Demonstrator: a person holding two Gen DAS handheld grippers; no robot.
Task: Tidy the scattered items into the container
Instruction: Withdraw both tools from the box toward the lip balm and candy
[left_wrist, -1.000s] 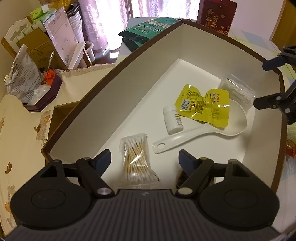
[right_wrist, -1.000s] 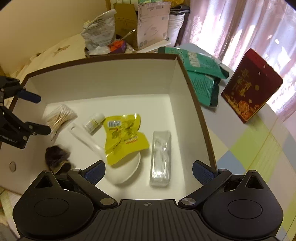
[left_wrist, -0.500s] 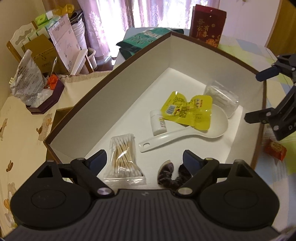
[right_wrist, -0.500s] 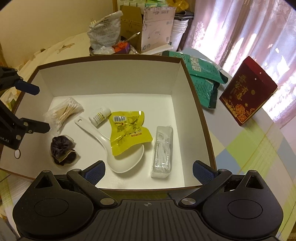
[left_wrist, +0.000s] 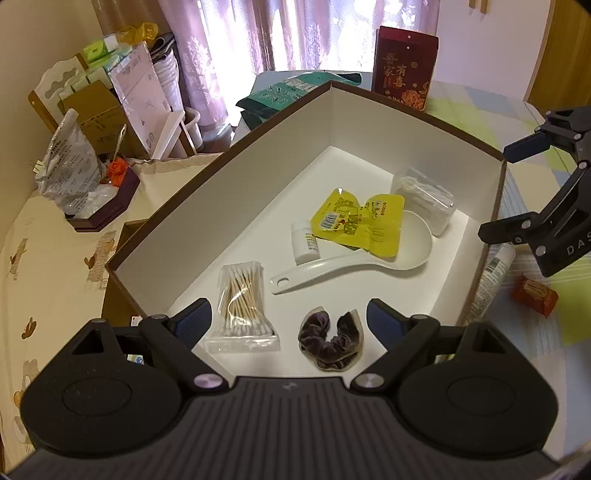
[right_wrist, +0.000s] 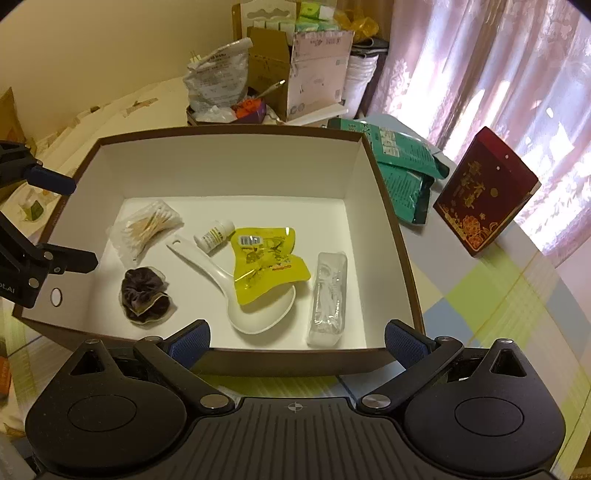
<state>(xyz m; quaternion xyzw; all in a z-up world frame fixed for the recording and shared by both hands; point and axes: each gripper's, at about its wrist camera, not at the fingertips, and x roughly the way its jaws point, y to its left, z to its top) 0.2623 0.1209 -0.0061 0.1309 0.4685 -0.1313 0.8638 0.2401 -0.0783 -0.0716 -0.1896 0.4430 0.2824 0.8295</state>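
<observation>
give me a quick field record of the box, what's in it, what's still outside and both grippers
container: open white box with brown rim
inside: cotton swabs; white bottle; white spoon; yellow pouch lying on the spoon; clear packet; dark scrunchie
outside: tube and red packet by the box wall
left gripper: open, empty, jaws have just been opening
right gripper: open, empty

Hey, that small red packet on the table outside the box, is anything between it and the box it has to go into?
Yes. A white tube lies along the outside of the box, between the red packet and the box's near wall. The packet would likely have to be lifted over the tube and the rim.
</observation>
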